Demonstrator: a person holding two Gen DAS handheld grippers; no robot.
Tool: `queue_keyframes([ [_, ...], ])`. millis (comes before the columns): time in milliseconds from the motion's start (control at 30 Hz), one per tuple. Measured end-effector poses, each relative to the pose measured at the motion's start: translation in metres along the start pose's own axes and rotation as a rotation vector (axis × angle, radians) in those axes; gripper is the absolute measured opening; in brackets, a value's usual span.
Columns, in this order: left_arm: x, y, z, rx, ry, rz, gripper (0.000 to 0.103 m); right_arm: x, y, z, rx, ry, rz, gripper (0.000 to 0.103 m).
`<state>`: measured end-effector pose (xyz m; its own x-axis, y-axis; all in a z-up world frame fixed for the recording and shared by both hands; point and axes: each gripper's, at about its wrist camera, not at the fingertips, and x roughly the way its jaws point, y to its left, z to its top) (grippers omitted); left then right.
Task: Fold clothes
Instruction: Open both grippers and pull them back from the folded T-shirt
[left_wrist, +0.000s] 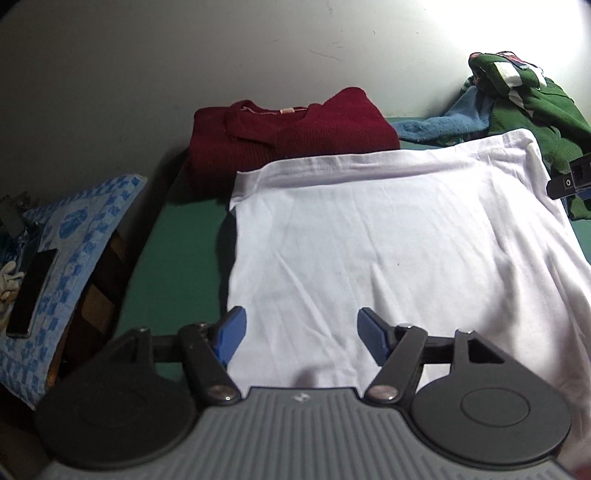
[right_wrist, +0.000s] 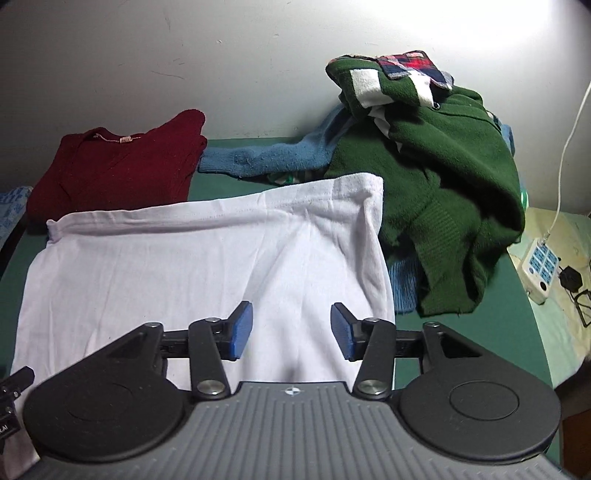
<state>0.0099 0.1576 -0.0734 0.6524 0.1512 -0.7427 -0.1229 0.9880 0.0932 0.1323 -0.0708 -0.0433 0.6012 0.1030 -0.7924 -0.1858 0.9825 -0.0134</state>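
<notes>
Where pale wall (left_wrist: 147, 74) meets green table (left_wrist: 177, 229) — white garment (left_wrist: 369, 240), both claws gaping, empty.

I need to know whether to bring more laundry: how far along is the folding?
Done: maroon sweater lies folded. In hand: white garment spread flat, partly folded, both the left gripper and right gripper open over it. Left: green sweater and blue garment, heaped.

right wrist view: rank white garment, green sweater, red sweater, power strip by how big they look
1. white garment, though it lies nearest the camera
2. green sweater
3. red sweater, farther back
4. power strip, clearly smallest
</notes>
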Motion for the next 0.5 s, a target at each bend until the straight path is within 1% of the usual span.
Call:
queue_keyframes([
  [67,-0.007,-0.005,-0.009,-0.009,0.002,-0.002,0.072,-0.006,-0.001,-0.015,0.020,0.008,0.019,0.054],
  [133,-0.013,-0.010,-0.018,-0.023,0.005,0.000,0.077,-0.011,-0.002,-0.029,0.041,0.017,0.039,0.054],
  [167,-0.014,-0.012,-0.024,-0.030,0.010,-0.003,0.084,-0.013,-0.004,-0.037,0.052,0.022,0.053,0.054],
  [200,-0.015,-0.015,-0.029,-0.037,0.016,-0.007,0.089,-0.015,-0.007,-0.047,0.067,0.027,0.080,0.054],
  [233,-0.014,-0.017,-0.033,-0.038,0.023,-0.009,0.088,-0.016,-0.011,-0.056,0.083,0.026,0.099,0.053],
  [333,-0.016,-0.023,-0.044,-0.035,0.010,-0.007,0.085,-0.015,-0.027,-0.074,0.122,0.017,0.112,0.044],
  [400,-0.017,-0.022,-0.048,-0.048,-0.002,-0.017,0.081,-0.015,-0.037,-0.086,0.148,0.011,0.120,0.041],
  [433,-0.016,-0.021,-0.050,-0.058,0.000,-0.025,0.081,-0.015,-0.042,-0.092,0.161,0.008,0.125,0.038],
  [467,-0.014,-0.019,-0.052,-0.068,0.005,-0.025,0.079,-0.015,-0.047,-0.098,0.174,0.005,0.129,0.036],
  [500,-0.012,-0.017,-0.054,-0.074,0.013,-0.023,0.073,-0.015,-0.052,-0.103,0.187,0.002,0.133,0.031],
])
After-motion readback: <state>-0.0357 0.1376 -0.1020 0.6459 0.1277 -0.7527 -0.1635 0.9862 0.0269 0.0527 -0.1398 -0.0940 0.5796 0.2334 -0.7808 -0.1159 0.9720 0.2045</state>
